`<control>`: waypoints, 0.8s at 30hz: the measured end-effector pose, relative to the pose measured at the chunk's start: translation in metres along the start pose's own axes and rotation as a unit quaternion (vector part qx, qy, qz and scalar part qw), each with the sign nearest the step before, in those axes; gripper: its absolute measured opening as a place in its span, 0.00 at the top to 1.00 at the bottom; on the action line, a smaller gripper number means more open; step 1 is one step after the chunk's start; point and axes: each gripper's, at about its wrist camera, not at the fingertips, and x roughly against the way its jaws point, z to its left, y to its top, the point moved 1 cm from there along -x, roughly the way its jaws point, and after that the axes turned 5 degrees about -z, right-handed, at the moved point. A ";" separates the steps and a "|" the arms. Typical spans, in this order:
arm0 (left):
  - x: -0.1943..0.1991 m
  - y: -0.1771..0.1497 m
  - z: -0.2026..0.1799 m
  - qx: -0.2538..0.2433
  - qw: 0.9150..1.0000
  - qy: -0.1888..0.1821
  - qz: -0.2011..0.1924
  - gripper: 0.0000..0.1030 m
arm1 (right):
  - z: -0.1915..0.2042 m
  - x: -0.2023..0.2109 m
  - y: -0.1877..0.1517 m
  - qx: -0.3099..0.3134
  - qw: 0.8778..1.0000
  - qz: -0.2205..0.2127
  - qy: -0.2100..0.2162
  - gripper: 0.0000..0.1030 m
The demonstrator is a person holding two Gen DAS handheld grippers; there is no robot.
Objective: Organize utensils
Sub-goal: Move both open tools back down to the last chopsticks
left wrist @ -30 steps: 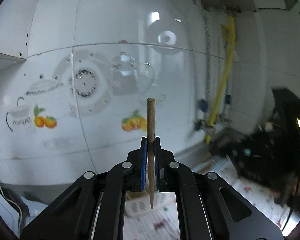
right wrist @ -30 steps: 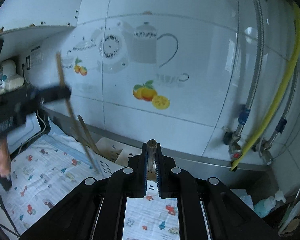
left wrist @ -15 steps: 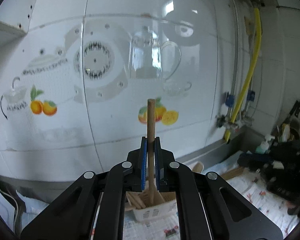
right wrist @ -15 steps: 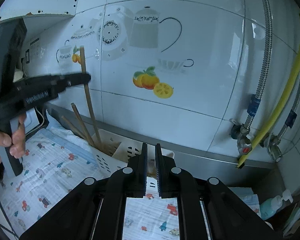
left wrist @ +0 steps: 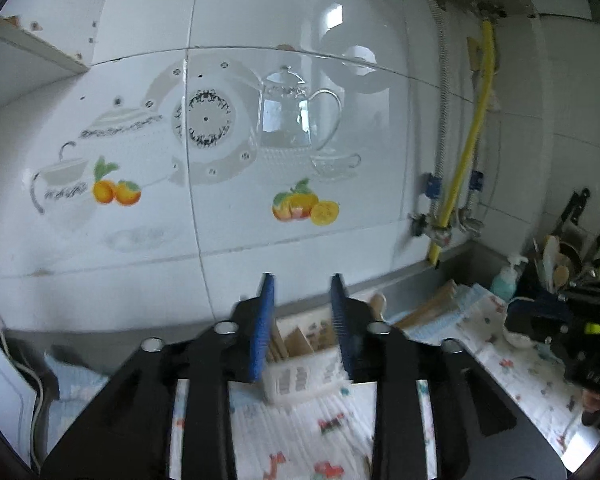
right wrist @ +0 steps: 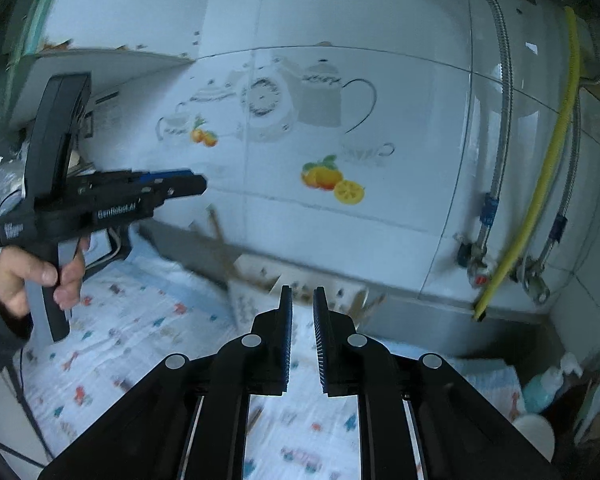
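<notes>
The left gripper (left wrist: 302,292) has just been opening: its blue-padded jaws stand spread with nothing between them, and the wooden stick they pinched a moment ago is no longer there. Straight ahead, seen through the gap, a white slotted plastic basket (left wrist: 300,376) sits on the printed cloth (left wrist: 320,432) against the foot of the tiled wall (left wrist: 228,216), with wooden utensils (left wrist: 296,340) standing in it; which of them is the released stick I cannot tell. The right gripper (right wrist: 301,300) shows a narrow gap between its pads, also holding nothing, and faces the same basket (right wrist: 260,300), blurred, where wooden sticks (right wrist: 220,240) lean out to the left. In the right wrist view a hand (right wrist: 32,276) holds the left gripper's handle above the cloth. A yellow hose (left wrist: 464,152) runs down the wall to the right.
</notes>
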 end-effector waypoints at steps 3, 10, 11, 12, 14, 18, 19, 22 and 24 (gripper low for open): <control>0.019 -0.019 -0.011 -0.021 1.000 -0.004 0.014 0.70 | 0.017 0.015 -0.027 -0.006 1.000 0.010 0.011 0.89; 0.047 -0.076 -0.027 -0.023 0.996 -0.024 0.078 0.70 | 0.052 0.031 -0.092 -0.030 0.998 0.044 0.027 0.89; 0.051 -0.087 -0.028 -0.021 0.996 -0.026 0.086 0.70 | 0.055 0.032 -0.099 -0.033 0.998 0.048 0.027 0.89; 0.054 -0.096 -0.029 -0.015 0.995 -0.031 0.094 0.70 | 0.061 0.033 -0.108 -0.034 0.998 0.053 0.026 0.89; 0.059 -0.111 -0.029 -0.006 0.994 -0.035 0.104 0.70 | 0.069 0.036 -0.125 -0.042 0.997 0.060 0.023 0.89; 0.071 -0.145 -0.027 0.021 0.991 -0.033 0.124 0.70 | 0.081 0.035 -0.161 -0.072 0.993 0.086 0.025 0.89; 0.074 -0.151 -0.026 0.031 0.991 -0.033 0.128 0.70 | 0.083 0.034 -0.166 -0.078 0.992 0.091 0.026 0.89; 0.082 -0.170 -0.023 0.043 0.990 -0.018 0.131 0.70 | 0.091 0.030 -0.187 -0.093 0.989 0.110 0.025 0.89; 0.085 -0.181 -0.025 0.044 0.989 -0.013 0.138 0.70 | 0.096 0.027 -0.199 -0.102 0.987 0.122 0.026 0.89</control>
